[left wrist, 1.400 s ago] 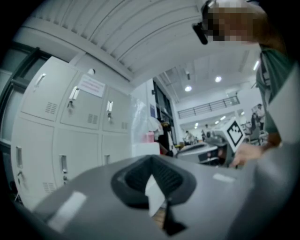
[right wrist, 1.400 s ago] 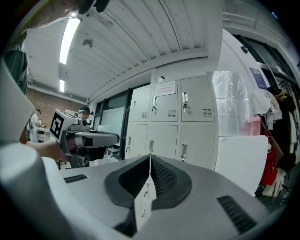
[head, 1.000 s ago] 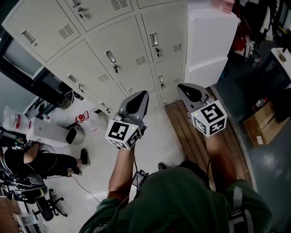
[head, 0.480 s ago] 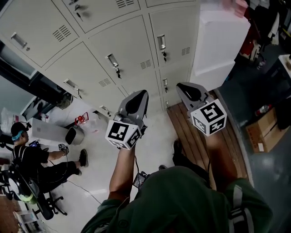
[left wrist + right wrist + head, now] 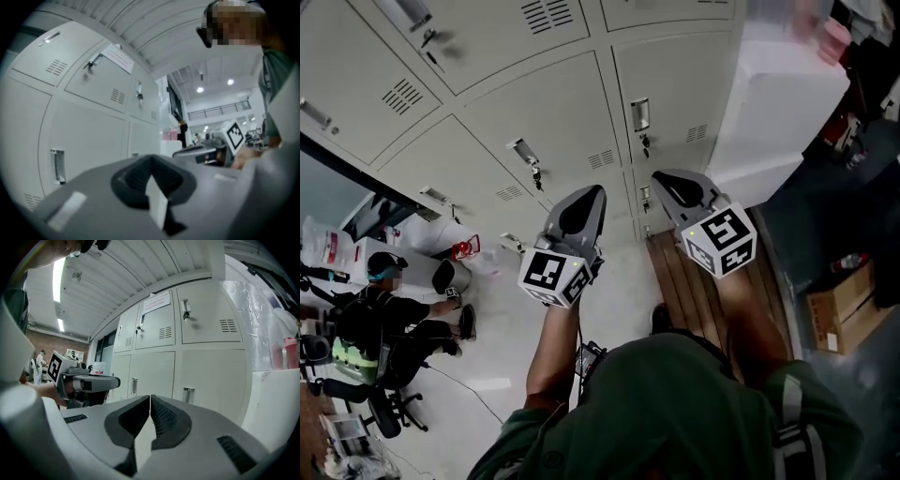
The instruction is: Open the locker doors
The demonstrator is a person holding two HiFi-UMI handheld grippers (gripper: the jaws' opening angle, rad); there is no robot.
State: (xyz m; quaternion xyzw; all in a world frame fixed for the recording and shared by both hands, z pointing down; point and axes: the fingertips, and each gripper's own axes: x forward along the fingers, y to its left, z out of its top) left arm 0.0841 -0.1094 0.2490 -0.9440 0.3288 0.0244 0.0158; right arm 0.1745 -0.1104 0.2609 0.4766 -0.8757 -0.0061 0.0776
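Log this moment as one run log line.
locker doors: closed | handles: untouched | left gripper: shut, empty, off the doors | right gripper: shut, empty, off the doors

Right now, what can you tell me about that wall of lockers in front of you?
The lockers form a pale grey bank, seemingly painted metal, stacked in rows and columns. Each door carries a recessed metal handle and a small slotted vent; keys hang from some locks. A paper notice is stuck on one upper door. Every door in view is shut, and nothing is on their handles.
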